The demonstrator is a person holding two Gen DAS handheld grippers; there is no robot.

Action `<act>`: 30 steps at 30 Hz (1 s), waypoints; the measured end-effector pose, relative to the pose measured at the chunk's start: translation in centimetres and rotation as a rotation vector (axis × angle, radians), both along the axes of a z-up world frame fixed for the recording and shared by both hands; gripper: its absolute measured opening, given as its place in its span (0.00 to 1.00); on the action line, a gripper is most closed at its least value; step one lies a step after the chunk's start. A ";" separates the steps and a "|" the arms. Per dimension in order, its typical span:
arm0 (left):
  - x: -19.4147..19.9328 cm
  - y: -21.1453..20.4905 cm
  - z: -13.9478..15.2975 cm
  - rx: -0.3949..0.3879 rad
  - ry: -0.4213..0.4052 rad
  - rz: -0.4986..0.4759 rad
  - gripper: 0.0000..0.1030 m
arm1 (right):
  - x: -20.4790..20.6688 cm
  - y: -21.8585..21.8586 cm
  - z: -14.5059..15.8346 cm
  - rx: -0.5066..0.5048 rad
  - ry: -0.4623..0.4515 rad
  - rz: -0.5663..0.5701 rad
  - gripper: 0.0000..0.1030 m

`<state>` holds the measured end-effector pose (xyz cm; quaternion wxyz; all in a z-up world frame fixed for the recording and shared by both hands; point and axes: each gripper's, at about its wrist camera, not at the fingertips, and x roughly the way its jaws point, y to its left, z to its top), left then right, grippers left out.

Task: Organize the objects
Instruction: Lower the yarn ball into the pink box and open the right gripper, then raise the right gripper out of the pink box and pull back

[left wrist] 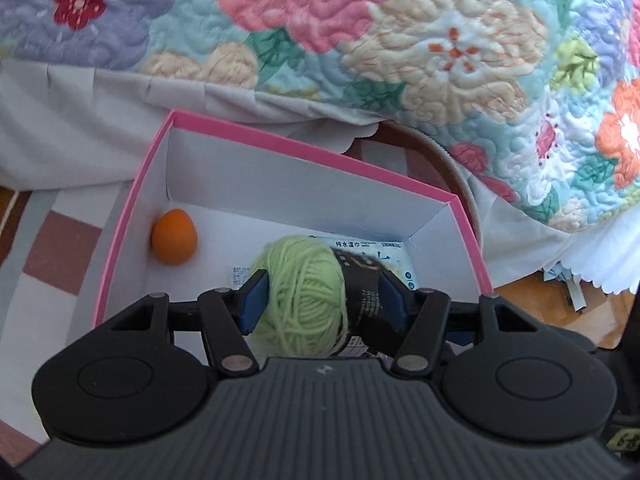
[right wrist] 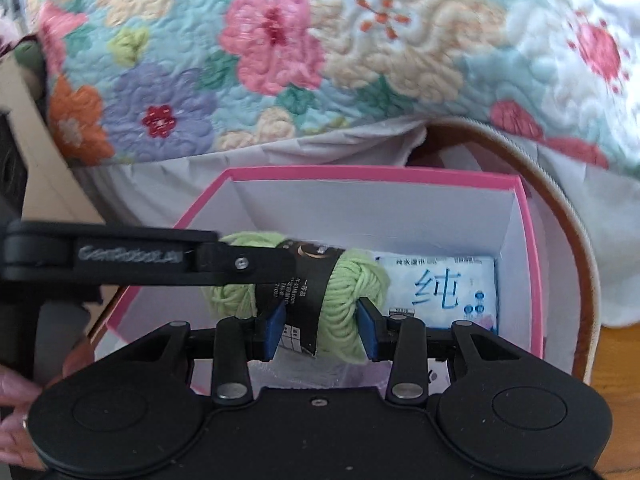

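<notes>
Quilted floral bedspread [left wrist: 400,40] backs a pink-rimmed white cardboard box [left wrist: 132,208]. Left gripper [left wrist: 320,296] and right gripper [right wrist: 322,326] both pinch the soft, black-banded green yarn ball [left wrist: 300,284] above a smooth orange egg [left wrist: 174,236] and glossy wipes pack [right wrist: 440,284].

Left gripper [left wrist: 320,300]: angled downward; blue pads [left wrist: 253,304] spread moderately and pressed on either side of the green yarn ball [left wrist: 302,288], one on bare yarn, the other on its black label band.
Right gripper [right wrist: 320,322]: angled downward; blue pads [right wrist: 276,328] set narrower and clamped on the same yarn ball, near its label.
Left gripper, from the right wrist view: its black arm crosses from the left edge, reaching the yarn ball on its far side.
Hand [right wrist: 14,420]: fingers visible at lower left edge of the right wrist view, blurred; a ring on one finger.
</notes>
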<state>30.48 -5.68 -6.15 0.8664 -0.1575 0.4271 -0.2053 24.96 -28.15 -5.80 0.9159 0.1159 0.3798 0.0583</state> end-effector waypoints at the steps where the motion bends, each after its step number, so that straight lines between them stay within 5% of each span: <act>1: 0.1 0.1 -0.2 0.004 0.006 0.004 0.56 | 0.2 -0.1 -0.3 0.004 0.009 -0.002 0.43; 7: 0.0 1.3 0.3 -0.034 -0.022 0.026 0.63 | -0.2 0.2 -0.3 -0.063 -0.005 0.000 0.43; 15: -0.1 -0.5 -0.2 0.222 0.006 -0.090 0.61 | -1.2 -0.8 -0.4 -0.061 -0.021 -0.013 0.43; 19: 0.3 -1.4 -1.2 0.236 0.039 -0.084 0.49 | -0.9 -0.3 -1.0 -0.046 0.010 0.027 0.43; 30: 1.0 -1.9 -2.7 0.266 0.036 -0.025 0.46 | -1.5 -0.1 -0.7 -0.074 0.005 0.050 0.43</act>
